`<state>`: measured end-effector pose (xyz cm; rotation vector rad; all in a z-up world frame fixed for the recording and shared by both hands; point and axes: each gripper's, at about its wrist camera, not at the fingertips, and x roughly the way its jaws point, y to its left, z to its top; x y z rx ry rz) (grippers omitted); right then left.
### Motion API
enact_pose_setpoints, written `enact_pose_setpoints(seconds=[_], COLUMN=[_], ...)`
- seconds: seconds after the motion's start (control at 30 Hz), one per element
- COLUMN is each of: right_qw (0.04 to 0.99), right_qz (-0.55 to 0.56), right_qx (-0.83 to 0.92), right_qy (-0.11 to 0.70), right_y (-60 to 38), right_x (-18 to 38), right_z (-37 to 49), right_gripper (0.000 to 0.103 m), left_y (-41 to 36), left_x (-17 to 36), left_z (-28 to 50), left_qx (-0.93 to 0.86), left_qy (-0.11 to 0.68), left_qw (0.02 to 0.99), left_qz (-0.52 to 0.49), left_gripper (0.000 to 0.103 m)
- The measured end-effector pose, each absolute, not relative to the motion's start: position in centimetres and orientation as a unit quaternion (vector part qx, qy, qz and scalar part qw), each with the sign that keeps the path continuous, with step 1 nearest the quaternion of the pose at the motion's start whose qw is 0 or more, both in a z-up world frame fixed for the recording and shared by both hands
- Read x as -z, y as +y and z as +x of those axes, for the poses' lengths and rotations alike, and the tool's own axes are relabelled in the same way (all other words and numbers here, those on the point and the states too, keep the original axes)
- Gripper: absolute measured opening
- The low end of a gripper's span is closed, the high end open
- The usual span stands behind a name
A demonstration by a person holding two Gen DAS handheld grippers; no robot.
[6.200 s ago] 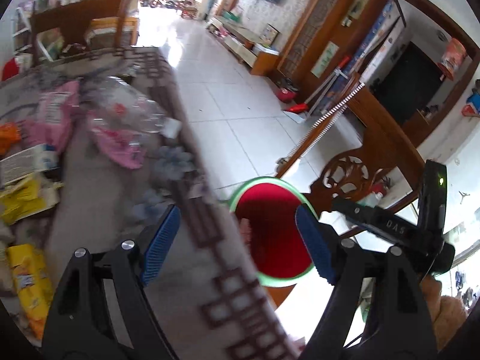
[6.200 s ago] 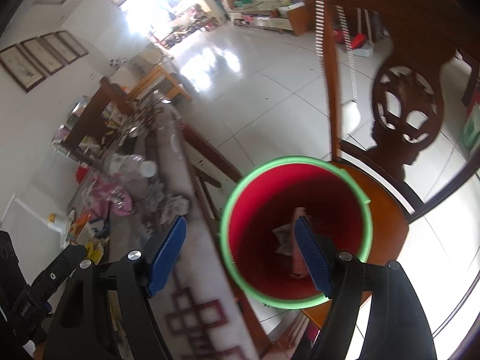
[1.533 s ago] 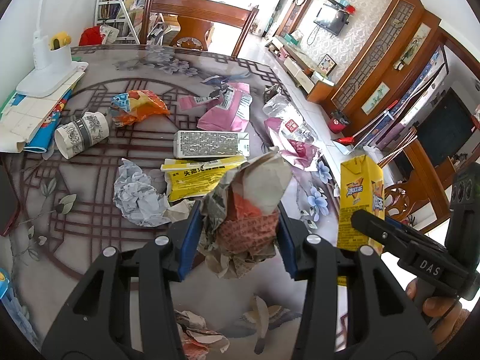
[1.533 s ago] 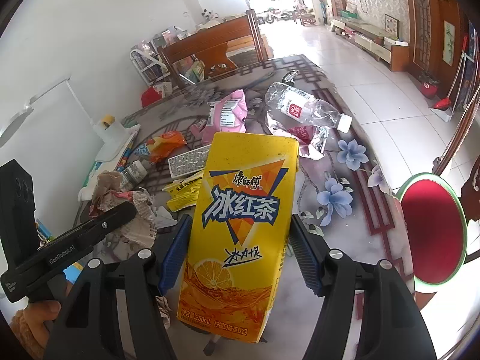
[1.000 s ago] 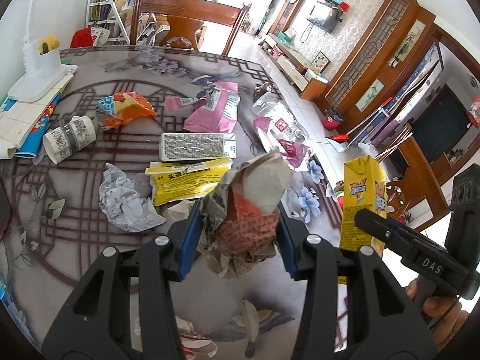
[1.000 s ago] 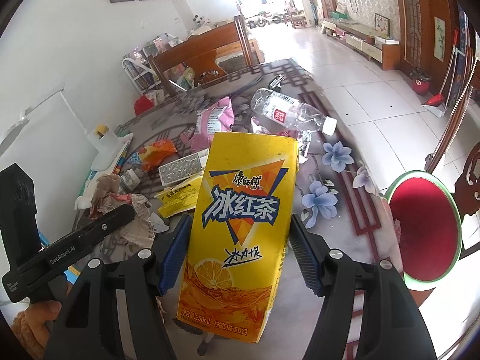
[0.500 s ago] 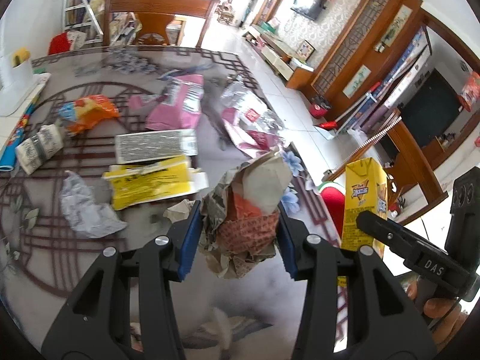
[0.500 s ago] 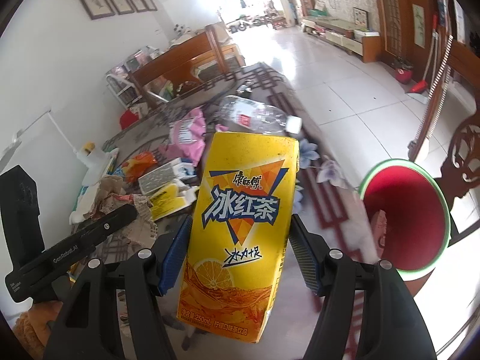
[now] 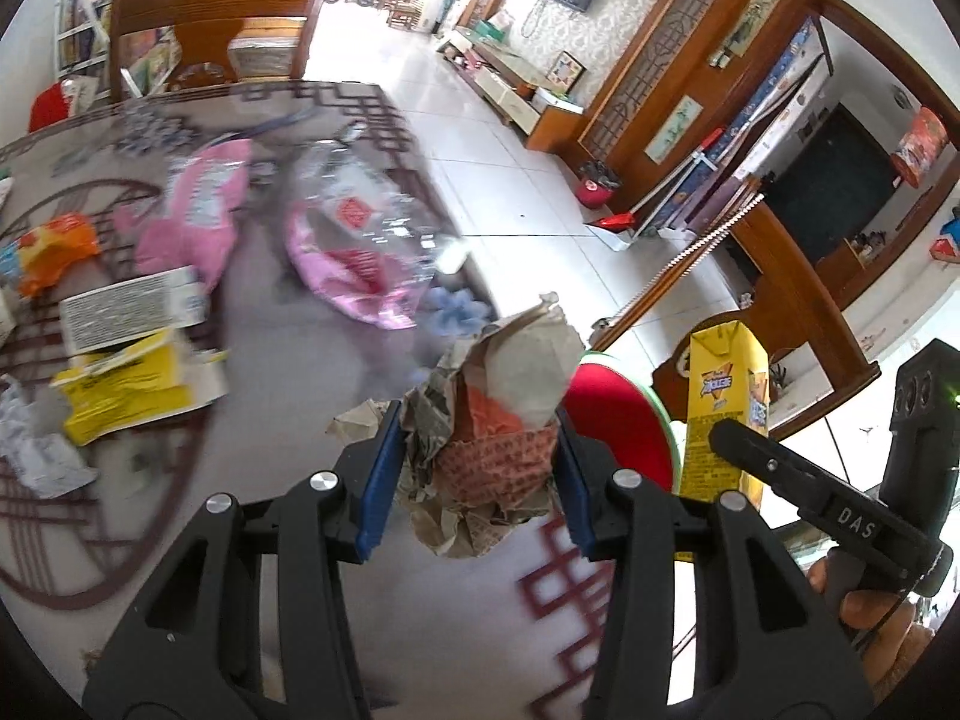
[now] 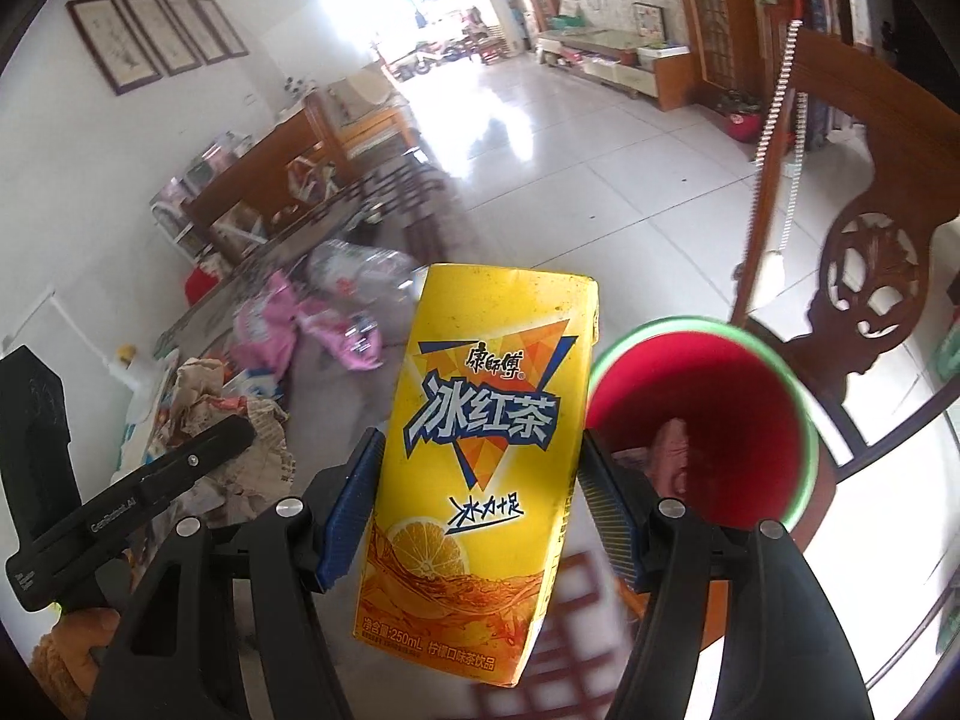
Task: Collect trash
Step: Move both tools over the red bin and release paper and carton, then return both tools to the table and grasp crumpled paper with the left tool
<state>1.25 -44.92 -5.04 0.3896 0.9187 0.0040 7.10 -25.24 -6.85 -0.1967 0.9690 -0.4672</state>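
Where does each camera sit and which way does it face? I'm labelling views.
Left wrist: on the left tool, looking down over the table edge; it grips crumpled paper; a hand shows at right.
Right wrist: on the right tool, gripping a carton, facing the bin; a hand shows at left.
Shared: bin, carton, paper, pink wrappers.

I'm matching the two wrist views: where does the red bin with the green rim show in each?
Left wrist: red bin, lower right of centre, partly behind the crumpled paper.
Right wrist: red bin, right of centre, beside the yellow carton.
Shared landmark: the yellow carton.
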Motion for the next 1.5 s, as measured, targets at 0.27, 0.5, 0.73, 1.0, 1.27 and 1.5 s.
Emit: enact_pose_setpoints(seconds=[0.27, 0.5, 0.73, 1.0, 1.27, 1.5], right_qw=[0.873, 0.861, 0.857, 0.859, 0.857, 0.86], right_qz=[0.206, 0.224, 0.238, 0.231, 0.207, 0.173], right_qx=[0.022, 0.019, 0.033, 0.023, -0.003, -0.05], right_qy=[0.442, 0.457, 0.456, 0.456, 0.471, 0.478], right_y=[-52.7, -56.7, -58.4, -56.6, -50.0, -40.7], right_x=[6.1, 7.3, 7.8, 7.5, 7.4, 7.5], right_z=[1.6, 2.2, 2.5, 3.1, 4.3, 5.8], right_gripper=[0.062, 0.065, 0.074, 0.074, 0.075, 0.075], left_y=[-33.8, -39.2, -39.2, -35.7, -27.8, -16.5], left_x=[8.0, 9.2, 9.2, 7.7, 6.6, 6.1], left_z=[8.7, 9.5, 9.7, 8.8, 8.1, 6.5], left_qx=[0.251, 0.27, 0.256, 0.226, 0.185, 0.123], left_qy=[0.479, 0.499, 0.497, 0.474, 0.457, 0.444], left_qw=[0.838, 0.82, 0.826, 0.848, 0.866, 0.882], left_qz=[-0.081, -0.072, -0.075, -0.069, -0.088, -0.102], left_gripper=[0.044, 0.074, 0.076, 0.076, 0.076, 0.076])
